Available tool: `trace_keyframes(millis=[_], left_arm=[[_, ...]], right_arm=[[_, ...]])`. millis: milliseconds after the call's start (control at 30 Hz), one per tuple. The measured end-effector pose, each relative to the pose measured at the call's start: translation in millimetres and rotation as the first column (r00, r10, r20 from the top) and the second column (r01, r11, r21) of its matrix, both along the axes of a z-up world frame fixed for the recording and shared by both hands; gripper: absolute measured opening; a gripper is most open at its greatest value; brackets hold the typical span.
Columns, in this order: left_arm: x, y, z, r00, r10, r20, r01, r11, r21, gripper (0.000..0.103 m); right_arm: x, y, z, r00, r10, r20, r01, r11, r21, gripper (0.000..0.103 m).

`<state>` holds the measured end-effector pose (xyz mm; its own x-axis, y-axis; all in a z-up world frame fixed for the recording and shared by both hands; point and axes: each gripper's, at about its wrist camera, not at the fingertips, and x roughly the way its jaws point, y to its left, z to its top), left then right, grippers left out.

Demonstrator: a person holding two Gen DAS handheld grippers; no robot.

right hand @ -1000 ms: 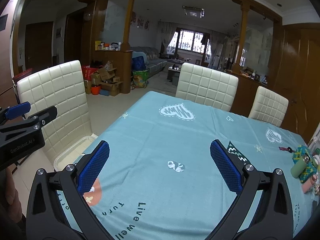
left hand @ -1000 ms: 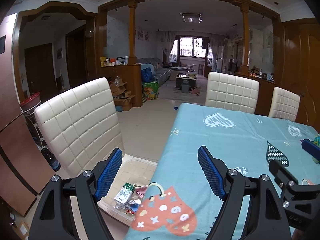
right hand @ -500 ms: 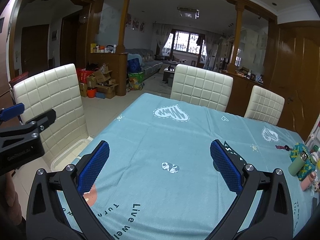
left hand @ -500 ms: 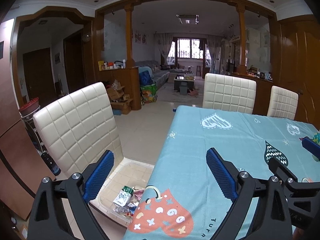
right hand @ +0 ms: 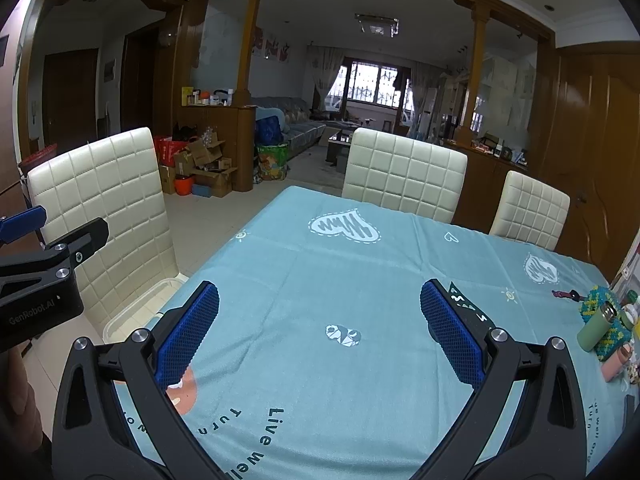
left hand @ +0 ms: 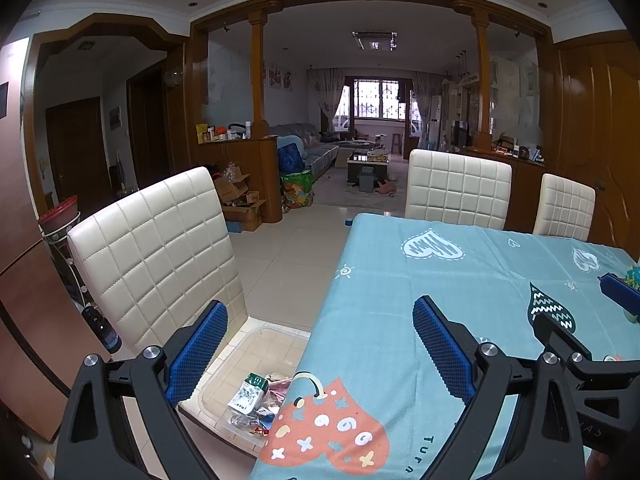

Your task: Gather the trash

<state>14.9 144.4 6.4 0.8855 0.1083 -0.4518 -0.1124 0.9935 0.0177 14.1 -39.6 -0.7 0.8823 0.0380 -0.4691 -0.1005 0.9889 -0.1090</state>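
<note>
The trash (left hand: 256, 404) lies in a clear bin (left hand: 224, 420) beside the table (left hand: 460, 280), partly hidden by the cloth; its labels are unreadable. The cloth reads "Live Well". Both claws, left (left hand: 318, 354) and right (right hand: 320, 332), are wide apart, empty.

A long table under a pale blue heart-printed tablecloth (right hand: 360, 280) stood on a glossy cream tiled floor (left hand: 288, 248), flanked by quilted cream leather chairs (left hand: 160, 248). Beyond dark wooden columns (left hand: 258, 80), a barred window (left hand: 378, 100) lit the sofa-lined lounge.
</note>
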Motion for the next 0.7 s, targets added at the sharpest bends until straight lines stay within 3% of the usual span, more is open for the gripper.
trace_keyframes(millis=[700], left_arm=[[-0.6, 0.9, 2.1, 1.0, -0.01, -0.001, 0.01, 1.0, 0.0, 0.092]], right_arm=[[2.0, 4.7, 3.6, 1.0, 0.004, 0.002, -0.004, 1.0, -0.004, 0.099]])
